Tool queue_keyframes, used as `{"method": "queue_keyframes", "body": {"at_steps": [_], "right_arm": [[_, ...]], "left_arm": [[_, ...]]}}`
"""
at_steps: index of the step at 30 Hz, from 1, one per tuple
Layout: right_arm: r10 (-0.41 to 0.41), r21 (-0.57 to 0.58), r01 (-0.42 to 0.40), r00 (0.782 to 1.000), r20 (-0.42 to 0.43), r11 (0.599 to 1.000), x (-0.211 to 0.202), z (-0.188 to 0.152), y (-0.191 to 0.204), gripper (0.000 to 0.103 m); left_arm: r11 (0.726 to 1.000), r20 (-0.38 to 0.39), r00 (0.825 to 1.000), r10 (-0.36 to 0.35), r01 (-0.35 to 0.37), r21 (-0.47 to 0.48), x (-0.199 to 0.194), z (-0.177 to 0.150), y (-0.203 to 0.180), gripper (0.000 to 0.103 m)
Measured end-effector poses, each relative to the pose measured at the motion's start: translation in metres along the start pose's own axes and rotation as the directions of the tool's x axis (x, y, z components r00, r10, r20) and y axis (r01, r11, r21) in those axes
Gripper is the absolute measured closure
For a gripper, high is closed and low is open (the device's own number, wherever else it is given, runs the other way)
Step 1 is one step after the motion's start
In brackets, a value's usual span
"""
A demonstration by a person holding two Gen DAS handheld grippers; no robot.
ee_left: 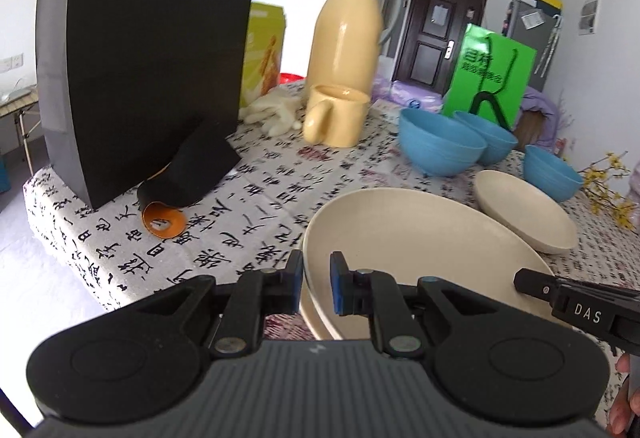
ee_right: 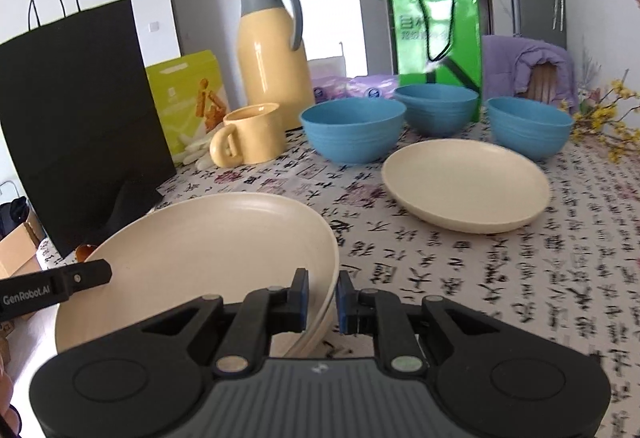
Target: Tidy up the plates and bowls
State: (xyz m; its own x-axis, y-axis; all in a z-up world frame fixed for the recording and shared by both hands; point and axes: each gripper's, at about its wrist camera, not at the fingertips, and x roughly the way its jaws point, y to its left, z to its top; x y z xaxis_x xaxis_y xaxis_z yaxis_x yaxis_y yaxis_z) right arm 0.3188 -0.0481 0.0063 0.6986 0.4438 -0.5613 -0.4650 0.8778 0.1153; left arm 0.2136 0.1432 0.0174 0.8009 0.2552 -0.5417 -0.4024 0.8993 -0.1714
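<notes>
A large cream plate (ee_left: 420,238) (ee_right: 208,254), with a second rim showing just under it, is held between both grippers above the patterned tablecloth. My left gripper (ee_left: 316,282) is shut on its left rim; my right gripper (ee_right: 322,298) is shut on its right rim. Each gripper's finger shows in the other view, at the plate's far side. Another cream plate (ee_left: 524,209) (ee_right: 466,185) lies on the table beyond. Behind it stand three blue bowls (ee_right: 354,129) (ee_right: 438,109) (ee_right: 528,127), all upright and apart.
A black paper bag (ee_left: 152,37) stands at the left, with a fallen orange-lined cup (ee_left: 164,220) at its foot. A yellow jug (ee_right: 272,57), yellow mug (ee_right: 252,137), gloves (ee_left: 272,113) and green bag (ee_right: 438,33) line the back. Yellow flowers (ee_right: 600,117) lie at the right.
</notes>
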Motion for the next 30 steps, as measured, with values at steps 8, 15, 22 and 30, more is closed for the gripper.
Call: {"method": "queue_keyframes", "body": {"at_steps": [8,15,22,30], "right_arm": [[-0.043,-0.058,0.042,0.999,-0.001,0.997,0.026,0.003,0.010,0.087],[-0.094,-0.190,0.098,0.995,0.031,0.977,0.031,-0.001,0.027,0.067],[-0.097,-0.225,0.106,0.994,0.049,0.969,0.024,-0.002,0.032,0.058],[-0.081,-0.170,0.099,0.991,0.105,0.981,-0.012,-0.002,0.016,0.042]], "left_arm": [[1.000,-0.049,0.999,-0.008,0.007,-0.010,0.024,-0.001,0.007,0.089],[1.000,-0.043,0.999,-0.015,0.015,0.001,0.028,-0.001,0.008,0.088],[1.000,-0.022,1.000,-0.010,0.010,0.013,0.018,-0.001,0.006,0.063],[0.995,0.041,0.998,-0.053,0.049,0.083,-0.016,-0.002,-0.009,0.048]]}}
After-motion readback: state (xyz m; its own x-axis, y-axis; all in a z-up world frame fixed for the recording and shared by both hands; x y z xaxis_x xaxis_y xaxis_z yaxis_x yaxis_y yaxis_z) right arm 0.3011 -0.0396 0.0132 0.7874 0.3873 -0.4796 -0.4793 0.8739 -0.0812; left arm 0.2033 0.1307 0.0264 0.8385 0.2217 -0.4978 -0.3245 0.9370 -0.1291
